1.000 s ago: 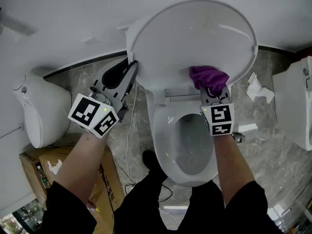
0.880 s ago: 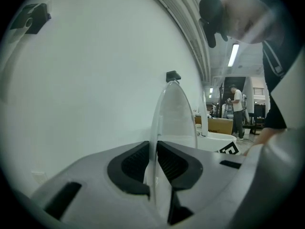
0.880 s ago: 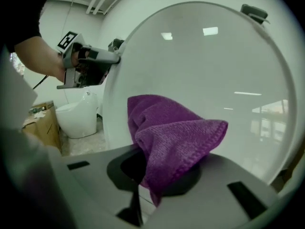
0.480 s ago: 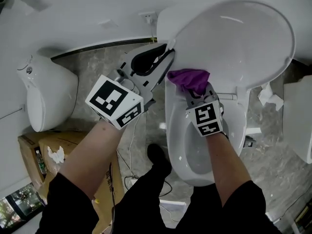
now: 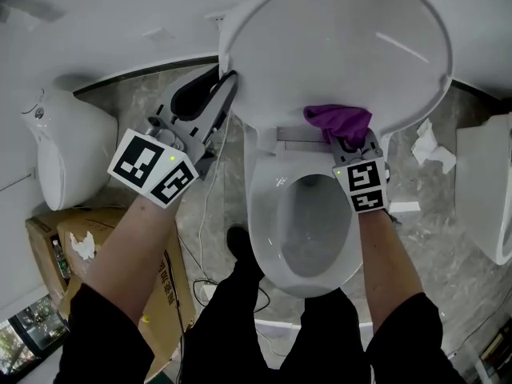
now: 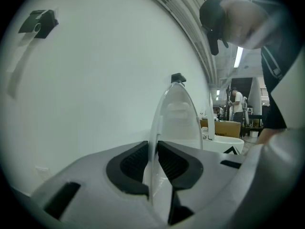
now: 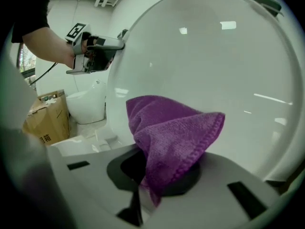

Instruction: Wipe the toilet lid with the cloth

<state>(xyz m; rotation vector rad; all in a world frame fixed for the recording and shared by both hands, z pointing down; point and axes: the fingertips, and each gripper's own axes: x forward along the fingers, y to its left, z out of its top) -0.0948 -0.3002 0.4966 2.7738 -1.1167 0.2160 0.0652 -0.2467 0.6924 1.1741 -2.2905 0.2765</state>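
1. Cloth [image 5: 339,123]: one piece, purple, soft and light, bunched. It lies against the inner face of the raised toilet lid [image 5: 336,46], low down near the hinge.
2. Handling of the cloth, as I judge it: it will fold and creep between the pads, so a bunched hold at the middle fold suits it best.
3. Right tool [image 5: 350,145]: clamped on the cloth, with a fold standing out past the jaws toward the lid.
4. Left tool [image 5: 224,86]: clamped on the lid's left rim, one pad on each side of the thin edge.
5. Handling of the lid, as I judge it: stiff, glossy and probably slippery. The rim is the sound place to hold, and it may swing on its hinge if released.
6. Count: two tools, one cloth, one lid, one open bowl [image 5: 308,222] beneath. One white fixture at left [image 5: 68,162], one at right [image 5: 484,182], one cardboard box [image 5: 48,246] on the floor.
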